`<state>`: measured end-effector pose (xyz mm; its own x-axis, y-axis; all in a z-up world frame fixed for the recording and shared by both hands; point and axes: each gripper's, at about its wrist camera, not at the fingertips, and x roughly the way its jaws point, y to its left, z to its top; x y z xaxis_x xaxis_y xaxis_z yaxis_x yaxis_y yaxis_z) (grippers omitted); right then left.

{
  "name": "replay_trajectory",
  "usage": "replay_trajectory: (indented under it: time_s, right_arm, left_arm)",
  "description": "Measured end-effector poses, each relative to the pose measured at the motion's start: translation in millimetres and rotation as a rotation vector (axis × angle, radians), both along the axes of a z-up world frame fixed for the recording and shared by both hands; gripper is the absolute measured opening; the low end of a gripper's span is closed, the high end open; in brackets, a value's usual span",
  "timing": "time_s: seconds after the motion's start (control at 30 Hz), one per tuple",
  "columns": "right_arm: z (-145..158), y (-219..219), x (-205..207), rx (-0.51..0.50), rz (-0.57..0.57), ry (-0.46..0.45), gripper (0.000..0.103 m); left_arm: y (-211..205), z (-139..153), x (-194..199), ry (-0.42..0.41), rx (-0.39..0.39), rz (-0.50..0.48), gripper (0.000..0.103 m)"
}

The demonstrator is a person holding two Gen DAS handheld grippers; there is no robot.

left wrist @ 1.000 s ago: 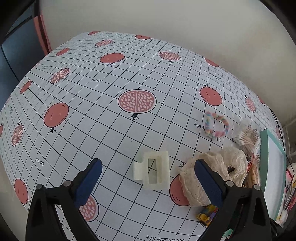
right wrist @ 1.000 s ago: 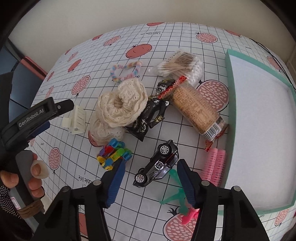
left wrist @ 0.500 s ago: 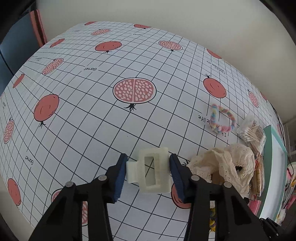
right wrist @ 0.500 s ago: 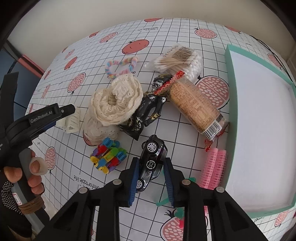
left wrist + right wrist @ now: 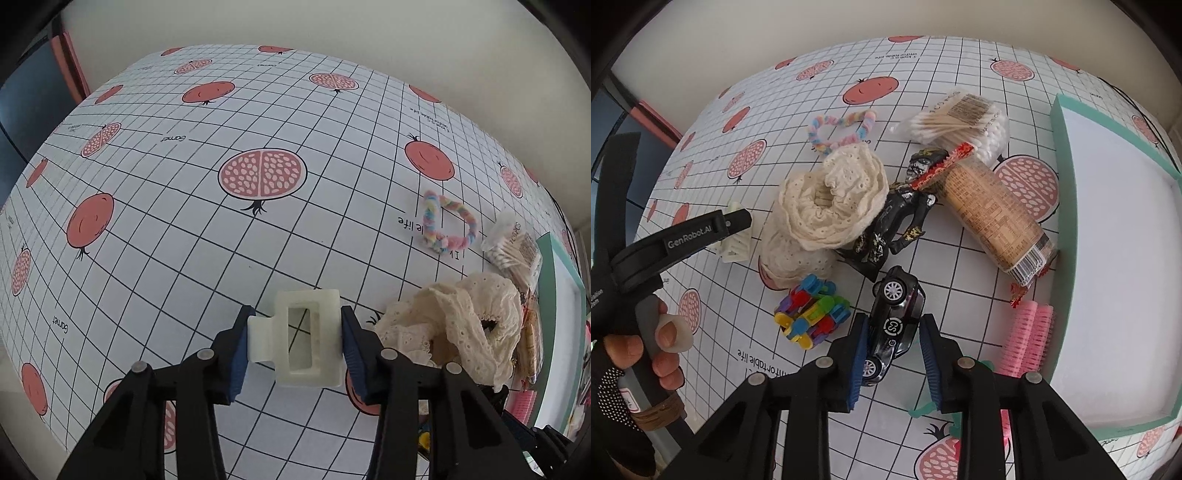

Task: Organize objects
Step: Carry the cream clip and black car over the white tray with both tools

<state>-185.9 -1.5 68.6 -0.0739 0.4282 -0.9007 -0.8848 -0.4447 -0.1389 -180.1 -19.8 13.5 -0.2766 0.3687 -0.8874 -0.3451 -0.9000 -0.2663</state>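
Left wrist view: left gripper (image 5: 294, 345) clamps one cream hair claw (image 5: 306, 338); right gripper (image 5: 892, 356), narrowly parted, pinches one black toy car (image 5: 893, 317) beside two pink rollers (image 5: 1028, 338)

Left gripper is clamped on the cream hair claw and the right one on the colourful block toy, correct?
Not quite. The left gripper does clamp the cream hair claw, but the right wrist view shows the right gripper around the black toy car; the colourful block toy lies beside it.

table (image 5: 155, 229): grid cloth, pomegranate print | on it: lace scrunchie (image 5: 831, 206), cotton swabs (image 5: 964, 122), pastel hair tie (image 5: 448, 225), pink rollers (image 5: 1028, 336), teal tray (image 5: 1062, 184)
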Motion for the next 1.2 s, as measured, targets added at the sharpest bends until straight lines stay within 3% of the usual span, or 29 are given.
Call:
replay_trajectory:
  time_s: [0.43,0.6,0.87,1.0,1.2]
  right_arm:
    - [-4.3,0.6,-3.4,-0.001,0.013,-0.033,0.030]
    - [11.9,-5.3,-0.7,0.025,0.038,-0.007,0.030]
    - [49.6,-18.8,6.4,0.113,0.058,0.065,0.030]
    - [63.1,-19.9,13.8,0.141,0.064,0.072,0.030]
    - [67.3,-17.7,24.1,0.141,0.064,0.055,0.030]
  left_arm:
    - [2.7,0.1,2.5,0.003,0.006,-0.019,0.047]
    - [-10.0,10.1,0.6,-0.006,0.069,0.022,0.047]
    - [-30.7,61.7,5.7,0.115,0.173,0.086,0.047]
    - [-24.2,80.8,20.2,0.182,0.175,0.058,0.047]
    - [-10.0,91.4,37.1,0.210,0.169,0.021,0.047]
